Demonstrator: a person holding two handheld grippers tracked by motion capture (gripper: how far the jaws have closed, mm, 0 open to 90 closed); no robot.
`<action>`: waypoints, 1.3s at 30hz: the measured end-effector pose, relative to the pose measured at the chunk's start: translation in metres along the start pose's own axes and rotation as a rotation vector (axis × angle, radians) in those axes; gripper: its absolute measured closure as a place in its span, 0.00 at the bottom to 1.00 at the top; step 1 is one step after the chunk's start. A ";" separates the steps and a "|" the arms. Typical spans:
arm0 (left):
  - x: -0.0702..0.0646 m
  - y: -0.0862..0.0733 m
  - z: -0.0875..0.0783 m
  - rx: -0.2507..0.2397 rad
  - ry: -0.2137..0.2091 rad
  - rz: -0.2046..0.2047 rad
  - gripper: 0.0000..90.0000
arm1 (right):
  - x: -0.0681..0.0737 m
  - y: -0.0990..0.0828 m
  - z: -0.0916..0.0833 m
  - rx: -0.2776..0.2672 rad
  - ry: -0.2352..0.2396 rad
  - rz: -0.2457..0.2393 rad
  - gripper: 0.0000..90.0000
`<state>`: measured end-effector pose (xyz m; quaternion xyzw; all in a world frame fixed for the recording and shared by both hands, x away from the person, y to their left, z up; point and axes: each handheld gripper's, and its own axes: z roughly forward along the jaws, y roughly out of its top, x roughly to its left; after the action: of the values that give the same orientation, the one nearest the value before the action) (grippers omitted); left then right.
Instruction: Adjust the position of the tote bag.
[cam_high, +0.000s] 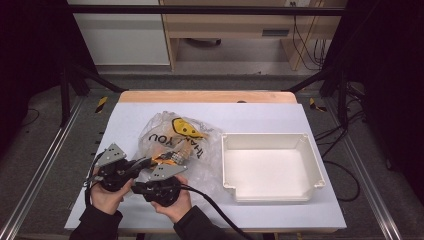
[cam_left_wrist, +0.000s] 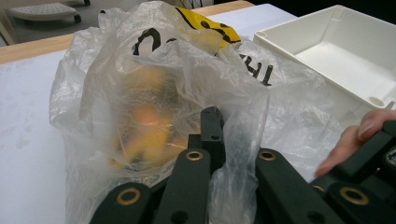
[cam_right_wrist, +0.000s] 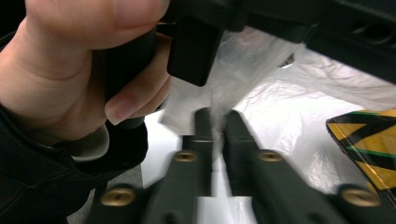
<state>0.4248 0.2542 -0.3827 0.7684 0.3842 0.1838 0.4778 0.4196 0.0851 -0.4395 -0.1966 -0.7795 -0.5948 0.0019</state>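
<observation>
In the high view, the plastic bag (cam_high: 175, 145) lies left of the white bin (cam_high: 272, 167), near the table's front edge. The left gripper view shows the left gripper (cam_left_wrist: 219, 135) clamped on film. The right gripper view shows the right gripper (cam_right_wrist: 215, 123) pinching another fold, likely to spread the mouth.

The high view looks forward and down over the whole table (cam_high: 150, 112), while both gripper views sit close, facing along their jaws into the shared plastic bag (cam_left_wrist: 187, 70).
</observation>
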 end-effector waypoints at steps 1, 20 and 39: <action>0.000 0.000 0.000 0.002 0.003 0.001 0.95 | 0.000 0.000 -0.001 0.006 -0.001 -0.001 1.00; 0.005 0.006 -0.006 0.013 0.077 -0.018 0.98 | 0.013 -0.013 0.011 0.135 -0.032 -0.090 0.74; 0.054 0.005 0.001 0.021 0.185 -0.023 1.00 | -0.042 -0.012 -0.054 0.240 -0.526 -0.104 0.51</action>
<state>0.4617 0.2936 -0.3834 0.7486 0.4372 0.2447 0.4342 0.4421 0.0194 -0.4449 -0.3021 -0.8270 -0.4264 -0.2073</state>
